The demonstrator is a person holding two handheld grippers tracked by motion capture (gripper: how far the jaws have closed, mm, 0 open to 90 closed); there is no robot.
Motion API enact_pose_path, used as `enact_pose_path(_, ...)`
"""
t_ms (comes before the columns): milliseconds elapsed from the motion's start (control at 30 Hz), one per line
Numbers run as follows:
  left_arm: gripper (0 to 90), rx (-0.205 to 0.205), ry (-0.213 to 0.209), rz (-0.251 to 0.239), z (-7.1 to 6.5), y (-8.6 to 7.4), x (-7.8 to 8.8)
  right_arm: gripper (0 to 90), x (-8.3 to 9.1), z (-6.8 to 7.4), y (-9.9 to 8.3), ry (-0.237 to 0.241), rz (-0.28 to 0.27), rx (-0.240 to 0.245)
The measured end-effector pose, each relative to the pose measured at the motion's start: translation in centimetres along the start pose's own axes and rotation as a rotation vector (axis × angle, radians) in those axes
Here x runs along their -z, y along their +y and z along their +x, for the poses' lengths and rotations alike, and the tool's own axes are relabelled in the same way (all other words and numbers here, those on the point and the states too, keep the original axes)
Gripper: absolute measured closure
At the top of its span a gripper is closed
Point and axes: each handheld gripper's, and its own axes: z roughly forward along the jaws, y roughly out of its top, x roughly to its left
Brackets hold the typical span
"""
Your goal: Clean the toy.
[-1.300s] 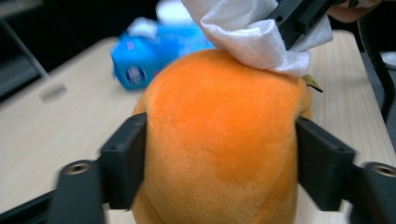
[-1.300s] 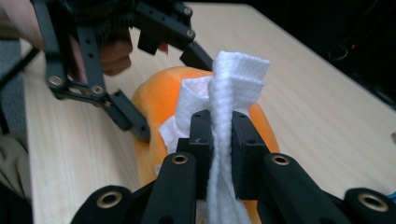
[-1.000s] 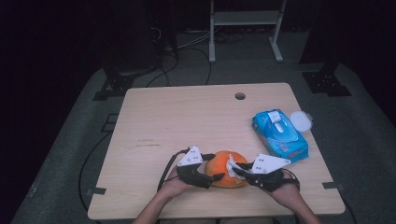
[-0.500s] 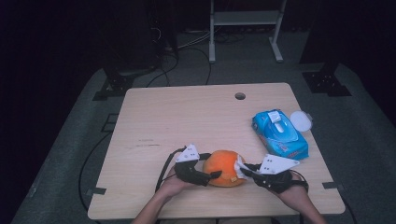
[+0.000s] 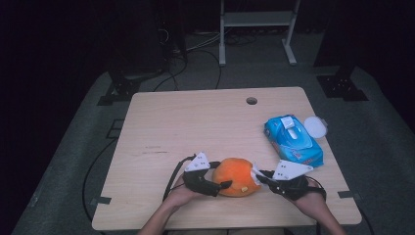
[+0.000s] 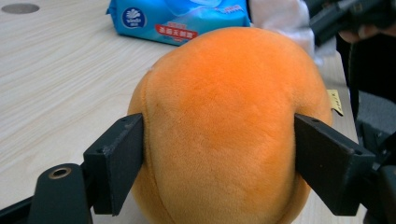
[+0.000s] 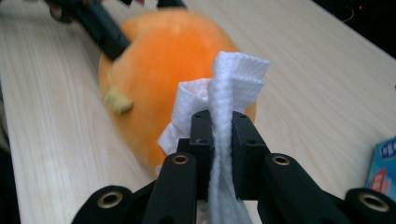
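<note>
- Pale wood-grain table [image 5: 195, 127], rectangular, with a small round hole [image 5: 251, 101] near its far edge; its left and middle stand bare.
- Blue plastic pack of wet wipes [image 5: 293, 139] lies flat at the right of the table, a small white round lid [image 5: 315, 127] just beside its far right corner.
- Orange round plush toy [image 5: 236, 176] sits on the table near the near edge, between the two grippers.
- Left gripper [image 5: 220, 185] comes in from the left; in the left gripper view its two black jaws press the plush toy's sides, clamped on it to steady it.
- Right gripper [image 5: 258, 175] comes in from the right, its jaws pinched together on a folded white wet wipe [image 7: 224, 107], whose free end is at or touching the toy's right side.
- Judged risks: the toy is soft and round, so a hard wiping push could roll or squeeze it out of the left jaws; and the wipe, held by a narrow pinch, could drag out of the right jaws if it catches on the plush pile.
</note>
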Motion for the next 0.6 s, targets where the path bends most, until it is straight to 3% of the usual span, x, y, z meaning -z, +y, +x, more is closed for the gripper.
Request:
enact_pose_path(67,20.0,-0.027,0.0,0.004,-0.3,0.0,0.0,79.6,0.0,0.0,0.3,0.009,-0.012,-0.004)
enact_pose_path(367,20.3,-0.006,-0.004,0.0,0.0,-0.2,0.2,79.6,0.2,-0.4,-1.1,0.026,0.026,-0.023)
enact_pose_path(467,20.7,-0.025,-0.007,0.004,-0.1,-0.2,0.1,79.6,0.3,-0.1,-1.1,0.029,0.012,-0.025)
enact_pose_path(533,20.7,-0.059,-0.01,0.011,-0.5,-0.2,0.1,79.5,0.3,0.4,-0.1,0.044,-0.033,-0.011)
enact_pose_path(600,20.5,-0.063,-0.014,0.012,-0.5,-0.1,0.1,79.5,0.3,0.5,0.1,0.045,-0.034,-0.006)
